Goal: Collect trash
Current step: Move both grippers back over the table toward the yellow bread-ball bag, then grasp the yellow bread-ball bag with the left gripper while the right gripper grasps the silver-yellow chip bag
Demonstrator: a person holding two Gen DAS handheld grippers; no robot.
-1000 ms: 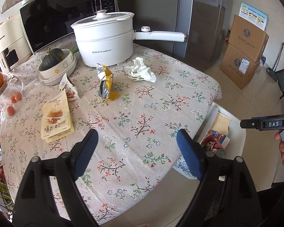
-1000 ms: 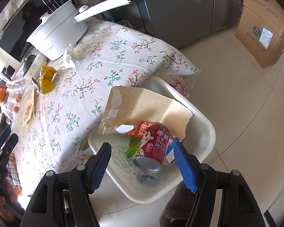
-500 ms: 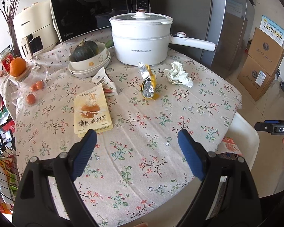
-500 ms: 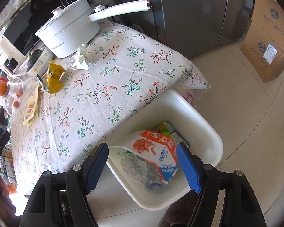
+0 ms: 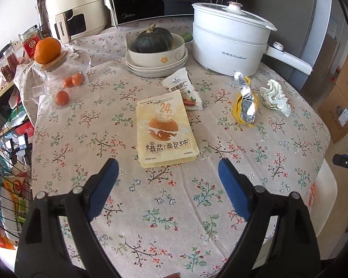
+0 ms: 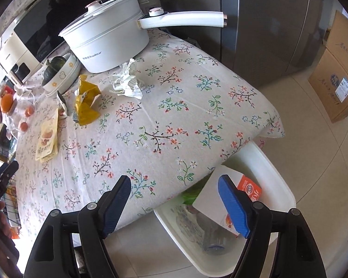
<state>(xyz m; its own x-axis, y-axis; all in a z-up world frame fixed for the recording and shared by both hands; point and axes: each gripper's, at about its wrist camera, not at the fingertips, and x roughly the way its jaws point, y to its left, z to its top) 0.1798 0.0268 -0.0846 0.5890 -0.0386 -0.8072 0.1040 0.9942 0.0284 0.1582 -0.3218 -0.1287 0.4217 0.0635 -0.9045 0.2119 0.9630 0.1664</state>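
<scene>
On the floral tablecloth lie a flat yellow bread-ball packet (image 5: 165,127), a white snack wrapper (image 5: 184,90), a yellow and foil wrapper (image 5: 246,103) and a crumpled white tissue (image 5: 275,96). My left gripper (image 5: 168,186) is open and empty, just short of the yellow packet. My right gripper (image 6: 174,200) is open and empty over the table's near edge, beside the white trash bin (image 6: 283,185) on the floor, which holds a white and orange carton (image 6: 248,187) and other trash. The tissue (image 6: 127,81) and yellow wrapper (image 6: 85,102) also show in the right wrist view.
A white electric pot (image 5: 229,39) with a long handle, a bowl with a dark squash (image 5: 155,46), a glass jar with oranges (image 5: 58,76), a microwave and a cream appliance stand at the back. Cardboard boxes (image 6: 336,74) and a fridge stand to the right.
My left gripper swung left and closer over the table, now facing the yellow packet. My right gripper moved from above the bin toward the table edge; the carton now lies in the bin.
</scene>
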